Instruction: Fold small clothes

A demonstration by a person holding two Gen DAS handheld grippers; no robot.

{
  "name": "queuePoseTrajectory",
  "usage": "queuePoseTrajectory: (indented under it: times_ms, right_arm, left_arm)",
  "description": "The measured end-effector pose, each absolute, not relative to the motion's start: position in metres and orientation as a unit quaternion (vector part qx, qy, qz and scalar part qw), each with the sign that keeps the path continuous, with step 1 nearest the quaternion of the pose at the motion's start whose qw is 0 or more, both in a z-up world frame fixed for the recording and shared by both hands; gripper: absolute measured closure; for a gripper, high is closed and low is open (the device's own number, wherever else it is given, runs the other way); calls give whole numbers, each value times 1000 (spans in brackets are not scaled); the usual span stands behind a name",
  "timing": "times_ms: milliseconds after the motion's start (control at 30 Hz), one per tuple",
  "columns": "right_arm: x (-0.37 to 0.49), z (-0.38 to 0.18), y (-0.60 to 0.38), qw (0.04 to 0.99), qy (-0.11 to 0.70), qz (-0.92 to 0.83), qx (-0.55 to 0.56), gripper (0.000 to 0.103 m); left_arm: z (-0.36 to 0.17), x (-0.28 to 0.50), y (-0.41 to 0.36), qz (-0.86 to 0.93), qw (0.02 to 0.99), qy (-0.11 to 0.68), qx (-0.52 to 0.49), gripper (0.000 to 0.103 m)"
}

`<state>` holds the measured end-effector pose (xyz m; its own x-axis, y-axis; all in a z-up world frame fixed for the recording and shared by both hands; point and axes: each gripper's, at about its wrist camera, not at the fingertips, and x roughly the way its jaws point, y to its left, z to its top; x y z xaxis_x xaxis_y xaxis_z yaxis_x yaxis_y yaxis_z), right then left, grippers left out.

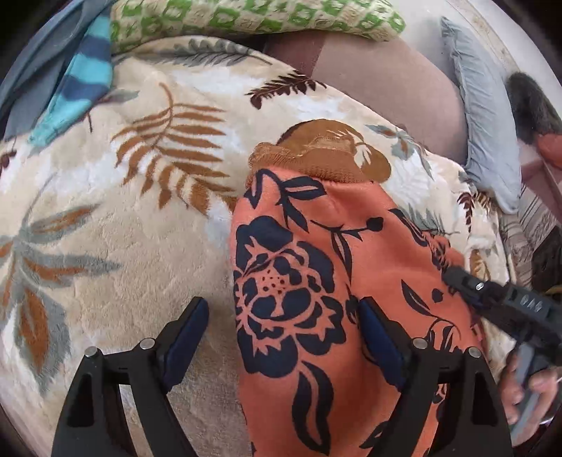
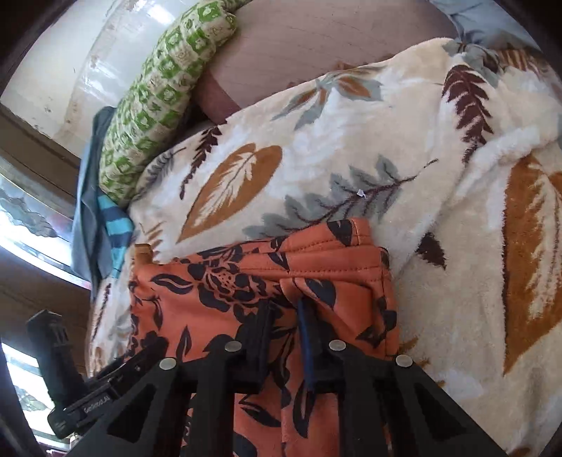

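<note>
Left gripper (image 1: 281, 316) jaws apart over orange floral garment (image 1: 316, 267); right gripper (image 2: 286, 316), at 3 o'clock, clamped on garment fold; leaf-print blanket (image 1: 123, 218) beneath.

Small orange garment (image 1: 316, 267) printed with dark navy flowers and leaves, mustard-brown ribbed band at one end. Spread lengthwise but rumpled on the leaf-patterned fleece blanket (image 1: 140, 218). Stitched hem edge folded over in the right wrist view.

Bedroom: fleece blanket (image 1: 140, 246), pillow (image 1: 253, 17)
</note>
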<state>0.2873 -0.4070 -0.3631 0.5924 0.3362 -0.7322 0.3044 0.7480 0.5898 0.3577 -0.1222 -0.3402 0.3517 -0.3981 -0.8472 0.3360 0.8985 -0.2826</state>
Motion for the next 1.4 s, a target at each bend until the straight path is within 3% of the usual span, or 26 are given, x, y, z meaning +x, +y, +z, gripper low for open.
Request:
queuePoseTrajectory:
  times_ms: [333,467,633,967,1400]
  right_arm:
    - [204,-289,-378,843,419,50,333,81]
    - [156,-301,-356,838,443,42,315,81]
    - [143,-331,-342,841,472,-1,266,81]
    - [74,-287,-327,866,424,7,265,81]
    - [19,-170,-274,929,327,35,168,81]
  left_arm:
    - [-290,282,-84,-202,858,472,-27,15]
    - [-302,245,-85,-172,865,468,50,15]
    - [-318,230,-85,-135,879,450,77,4]
    - [-236,160,-51,-110,921,369,55,5]
    - [-132,84,-37,-100,960,250,81,5]
